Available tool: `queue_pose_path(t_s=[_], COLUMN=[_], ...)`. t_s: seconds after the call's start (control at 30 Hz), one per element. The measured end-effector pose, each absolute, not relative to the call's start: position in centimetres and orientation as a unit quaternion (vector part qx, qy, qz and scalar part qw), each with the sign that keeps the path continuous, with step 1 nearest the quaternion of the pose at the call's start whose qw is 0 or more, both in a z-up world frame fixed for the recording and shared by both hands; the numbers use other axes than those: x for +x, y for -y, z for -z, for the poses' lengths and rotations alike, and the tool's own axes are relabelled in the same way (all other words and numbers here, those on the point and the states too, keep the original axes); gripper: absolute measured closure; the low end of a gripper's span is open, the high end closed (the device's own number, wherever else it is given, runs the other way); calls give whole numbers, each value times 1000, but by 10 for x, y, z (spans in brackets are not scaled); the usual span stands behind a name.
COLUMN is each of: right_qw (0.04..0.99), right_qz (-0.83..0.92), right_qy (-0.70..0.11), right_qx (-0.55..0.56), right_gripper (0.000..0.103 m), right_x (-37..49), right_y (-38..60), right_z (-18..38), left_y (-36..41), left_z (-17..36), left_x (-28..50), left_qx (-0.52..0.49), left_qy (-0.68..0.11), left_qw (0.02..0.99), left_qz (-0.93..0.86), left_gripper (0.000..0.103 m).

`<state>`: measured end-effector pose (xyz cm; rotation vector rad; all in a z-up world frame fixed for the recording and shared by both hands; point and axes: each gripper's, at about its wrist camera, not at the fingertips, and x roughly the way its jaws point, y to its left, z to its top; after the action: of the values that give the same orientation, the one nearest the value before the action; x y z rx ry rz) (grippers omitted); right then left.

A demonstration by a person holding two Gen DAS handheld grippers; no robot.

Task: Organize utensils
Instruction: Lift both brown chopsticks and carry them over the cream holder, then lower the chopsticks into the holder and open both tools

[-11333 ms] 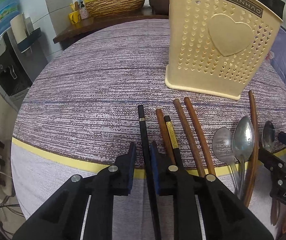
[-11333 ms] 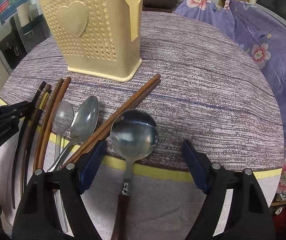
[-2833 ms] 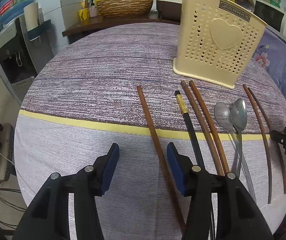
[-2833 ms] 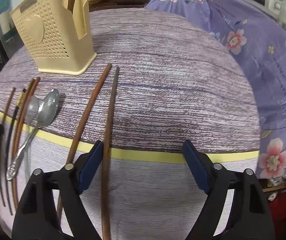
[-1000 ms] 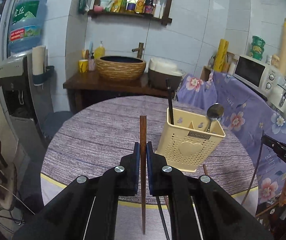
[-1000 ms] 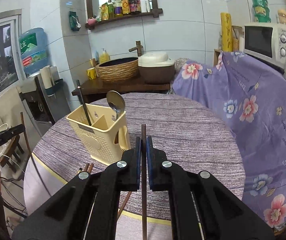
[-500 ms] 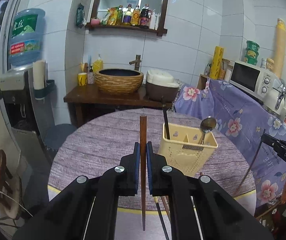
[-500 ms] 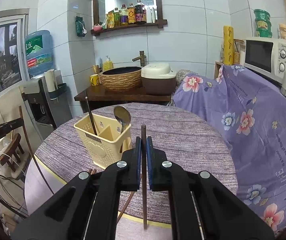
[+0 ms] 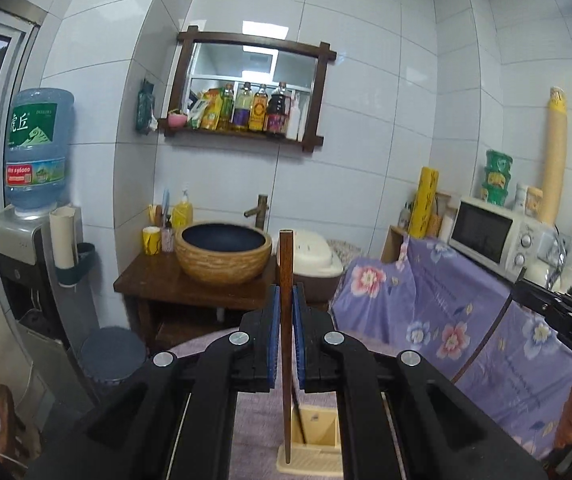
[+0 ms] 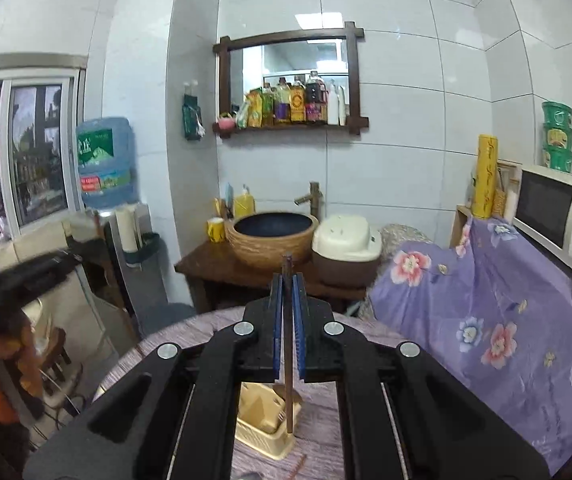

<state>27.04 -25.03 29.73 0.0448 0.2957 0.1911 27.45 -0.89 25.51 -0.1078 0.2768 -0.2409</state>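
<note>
My left gripper (image 9: 284,300) is shut on a brown wooden chopstick (image 9: 285,344) that stands upright, its lower tip over the cream utensil holder (image 9: 313,446) far below. A black chopstick stands in that holder. My right gripper (image 10: 287,286) is shut on another brown chopstick (image 10: 288,392), also upright, its lower tip over the same holder (image 10: 263,420). Both grippers are high above the round table (image 10: 322,420). The right gripper shows at the right edge of the left wrist view (image 9: 562,316), its chopstick hanging down.
A wooden stand with a woven basin (image 9: 223,256) and a rice cooker (image 10: 346,248) lies beyond the table. A purple flowered cover (image 10: 486,312) and microwave (image 9: 494,240) are on the right, a water dispenser (image 9: 33,216) on the left.
Both grippers have risen further and tilted up, each still holding its chopstick. The holder now sits low between the fingers, and the wall and shelf fill the views.
</note>
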Motion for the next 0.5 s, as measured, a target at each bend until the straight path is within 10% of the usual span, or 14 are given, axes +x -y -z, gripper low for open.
queue_pose_path(t_s=[0.5], right_qw=[967], right_qz=[-103], right_qy=[-232], right_qx=[31], right_gripper=[97], right_x=[321], right_y=[227], right_z=[-202], left_y=[57], left_z=[-152], left_x=[327], left_qx=[-54], left_qy=[-207], left_qw=[970], left_qz=[112], left_gripper=[95])
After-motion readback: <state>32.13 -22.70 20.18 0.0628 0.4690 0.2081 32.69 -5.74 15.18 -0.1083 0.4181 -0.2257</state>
